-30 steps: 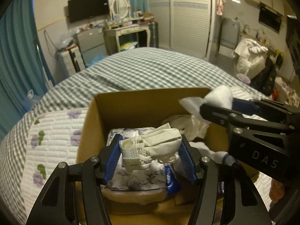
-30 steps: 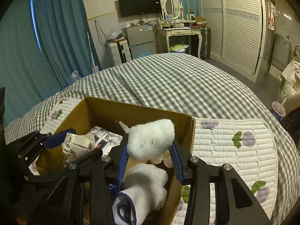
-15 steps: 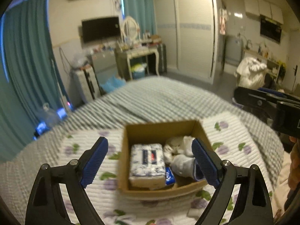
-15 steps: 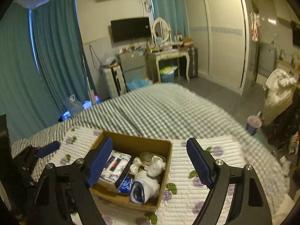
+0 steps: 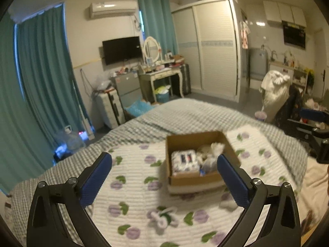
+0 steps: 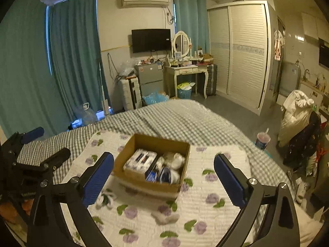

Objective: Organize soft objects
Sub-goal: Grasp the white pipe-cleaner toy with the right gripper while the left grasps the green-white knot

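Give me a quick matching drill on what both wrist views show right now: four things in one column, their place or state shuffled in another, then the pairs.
1. cardboard box
2. tissue pack
3. loose white sock
4. right gripper

a. lying on the quilt in front of the box
b. open, holding nothing
c. sitting on the floral quilt
d. inside the box, left side

Pairs: 1-c, 2-d, 3-a, 4-b

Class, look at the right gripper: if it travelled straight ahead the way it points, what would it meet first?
Probably the cardboard box on the quilt, lying between the open right gripper fingers' line; depth is uncertain.
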`<state>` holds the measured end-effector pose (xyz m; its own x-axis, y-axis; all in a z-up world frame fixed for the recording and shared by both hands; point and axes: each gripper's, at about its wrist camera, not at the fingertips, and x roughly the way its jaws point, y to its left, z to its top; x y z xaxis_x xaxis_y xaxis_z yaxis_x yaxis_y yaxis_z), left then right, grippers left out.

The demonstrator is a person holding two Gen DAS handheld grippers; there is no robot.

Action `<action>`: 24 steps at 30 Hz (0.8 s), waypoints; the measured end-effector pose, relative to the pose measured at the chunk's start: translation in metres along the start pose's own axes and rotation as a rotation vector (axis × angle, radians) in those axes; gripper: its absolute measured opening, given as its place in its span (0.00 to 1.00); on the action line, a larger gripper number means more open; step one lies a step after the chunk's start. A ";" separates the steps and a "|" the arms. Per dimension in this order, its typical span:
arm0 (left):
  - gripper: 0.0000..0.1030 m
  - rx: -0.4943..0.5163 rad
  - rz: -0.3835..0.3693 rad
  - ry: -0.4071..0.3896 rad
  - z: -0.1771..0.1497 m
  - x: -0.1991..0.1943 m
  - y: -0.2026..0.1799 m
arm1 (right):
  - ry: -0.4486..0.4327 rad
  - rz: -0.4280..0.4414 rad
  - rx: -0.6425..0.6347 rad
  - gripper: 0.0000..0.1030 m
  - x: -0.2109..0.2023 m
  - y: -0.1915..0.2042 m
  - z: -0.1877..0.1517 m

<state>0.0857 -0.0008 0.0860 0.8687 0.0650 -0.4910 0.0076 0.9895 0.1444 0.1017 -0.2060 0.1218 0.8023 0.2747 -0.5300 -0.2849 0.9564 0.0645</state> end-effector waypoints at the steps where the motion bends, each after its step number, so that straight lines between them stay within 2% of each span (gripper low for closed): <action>1: 1.00 0.007 0.007 0.012 -0.008 0.004 -0.002 | 0.010 0.000 0.007 0.96 0.004 0.001 -0.010; 6: 1.00 0.011 -0.002 0.090 -0.066 0.044 -0.001 | 0.072 -0.044 0.064 0.96 0.050 0.004 -0.075; 10: 1.00 -0.008 -0.019 0.187 -0.118 0.091 0.006 | 0.196 -0.059 0.100 0.96 0.108 0.004 -0.127; 12: 1.00 -0.011 -0.017 0.224 -0.137 0.105 0.008 | 0.262 -0.066 0.125 0.96 0.136 0.003 -0.156; 15: 1.00 -0.042 -0.054 0.278 -0.159 0.127 0.012 | 0.343 -0.107 0.115 0.94 0.167 0.002 -0.189; 18: 1.00 -0.041 -0.077 0.298 -0.168 0.138 0.015 | 0.368 -0.148 0.090 0.88 0.189 0.002 -0.207; 24: 1.00 -0.011 -0.073 0.329 -0.184 0.148 0.013 | 0.366 -0.159 0.061 0.78 0.212 0.009 -0.221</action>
<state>0.1233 0.0451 -0.1426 0.6595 0.0304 -0.7511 0.0573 0.9942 0.0906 0.1532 -0.1612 -0.1769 0.5912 0.0801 -0.8026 -0.1319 0.9913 0.0018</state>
